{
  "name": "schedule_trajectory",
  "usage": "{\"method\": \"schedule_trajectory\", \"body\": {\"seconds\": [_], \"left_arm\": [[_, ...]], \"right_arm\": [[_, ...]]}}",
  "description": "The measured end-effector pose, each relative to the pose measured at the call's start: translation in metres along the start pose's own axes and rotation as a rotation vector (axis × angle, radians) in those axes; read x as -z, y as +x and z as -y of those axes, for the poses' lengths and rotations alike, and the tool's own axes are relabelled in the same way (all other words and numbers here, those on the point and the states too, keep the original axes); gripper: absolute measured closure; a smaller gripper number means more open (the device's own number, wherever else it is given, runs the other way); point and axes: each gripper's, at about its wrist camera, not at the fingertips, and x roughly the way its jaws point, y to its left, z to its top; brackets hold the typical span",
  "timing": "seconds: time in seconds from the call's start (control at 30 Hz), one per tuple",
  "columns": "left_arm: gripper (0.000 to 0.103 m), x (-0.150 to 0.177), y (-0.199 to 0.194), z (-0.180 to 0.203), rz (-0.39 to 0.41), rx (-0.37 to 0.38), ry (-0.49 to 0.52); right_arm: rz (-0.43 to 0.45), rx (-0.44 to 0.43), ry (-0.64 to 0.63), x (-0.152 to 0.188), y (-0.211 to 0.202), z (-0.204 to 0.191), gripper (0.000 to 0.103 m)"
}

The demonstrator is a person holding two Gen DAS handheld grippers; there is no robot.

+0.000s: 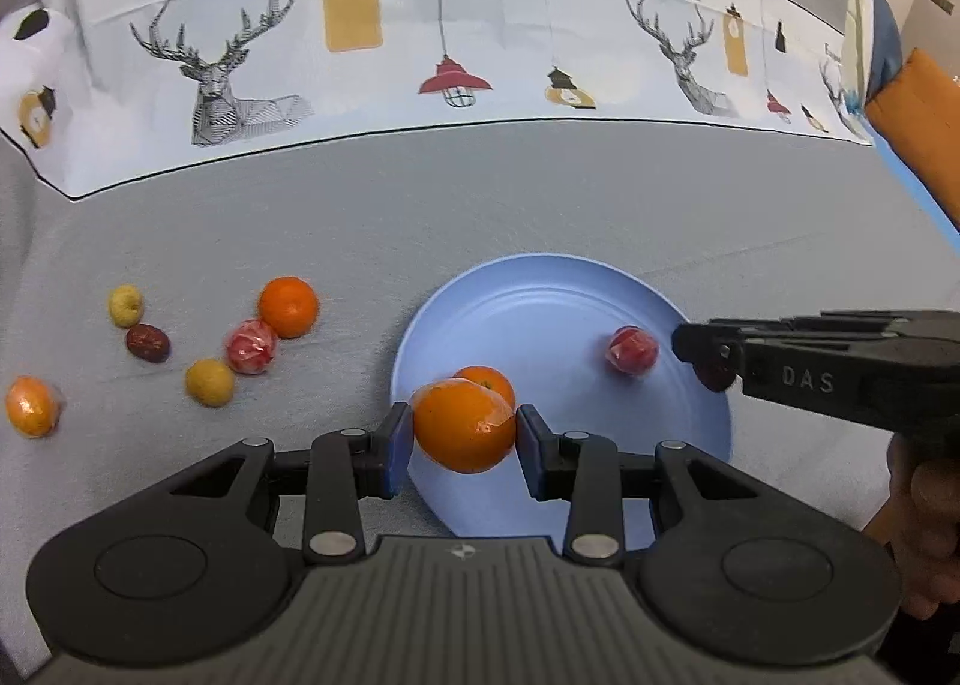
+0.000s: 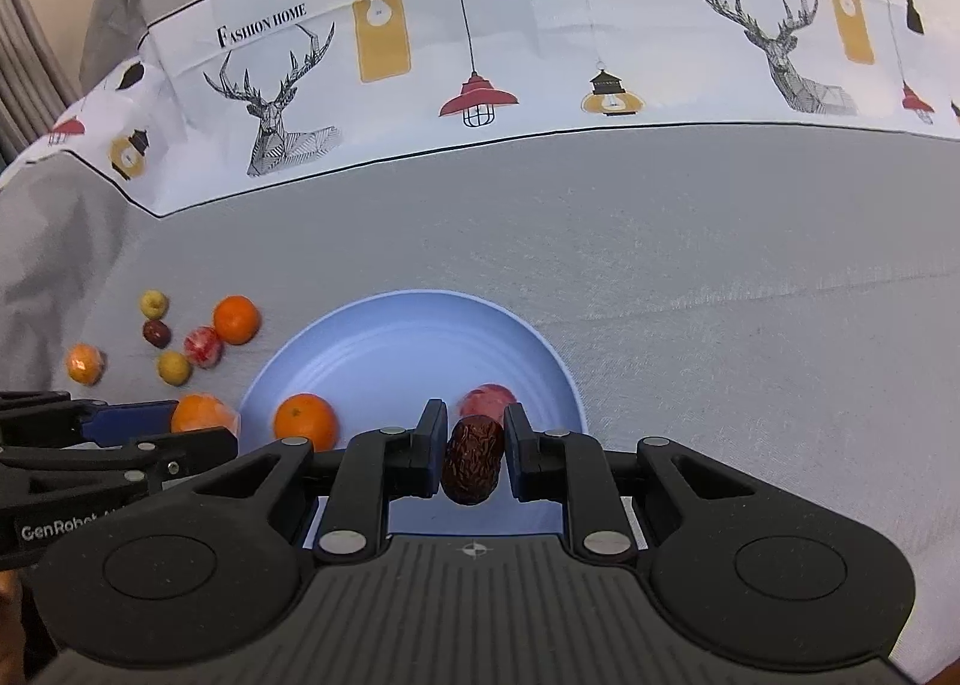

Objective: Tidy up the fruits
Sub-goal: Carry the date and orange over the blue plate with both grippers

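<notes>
Blue pads of the left gripper (image 1: 463, 433) press on a wrapped orange (image 1: 463, 426) from both sides, holding it above the near rim of the light-blue plate (image 1: 540, 295). Clamped likewise, the right gripper (image 2: 474, 448) pinches a wrinkled dark-red date (image 2: 473, 460) between its pads, above the near part of the same plate; a hand (image 1: 927, 529) shows behind it in the left wrist view. On the plate lie a bare orange (image 2: 305, 420) near the left edge and a wrapped red fruit (image 1: 631, 349) toward the right. Left of the plate, on the grey tablecloth (image 2: 720, 265), a loose group of fruit waits: a second bare orange (image 1: 288, 306), another wrapped red fruit (image 1: 252, 346) touching it, two small yellow fruits (image 1: 209, 382), a second date (image 1: 147, 343), and a wrapped orange (image 1: 31, 406) apart at the far left. Beyond everything runs a white printed band (image 2: 540, 55) with deer heads, lamps and the words FASHION HOME.
</notes>
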Motion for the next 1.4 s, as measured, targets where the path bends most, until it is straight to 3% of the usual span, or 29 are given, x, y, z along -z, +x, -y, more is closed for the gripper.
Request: {"method": "schedule_trajectory", "body": {"seconds": [0.37, 1.4], "left_arm": [[0.062, 0.007, 0.010, 0.019, -0.009, 0.061, 0.060], [0.062, 0.008, 0.016, 0.025, -0.019, 0.066, 0.088]], "right_arm": [[0.003, 0.005, -0.026, -0.002, 0.004, 0.000, 0.082], [-0.012, 0.009, -0.052, -0.001, 0.008, -0.005, 0.082]]}}
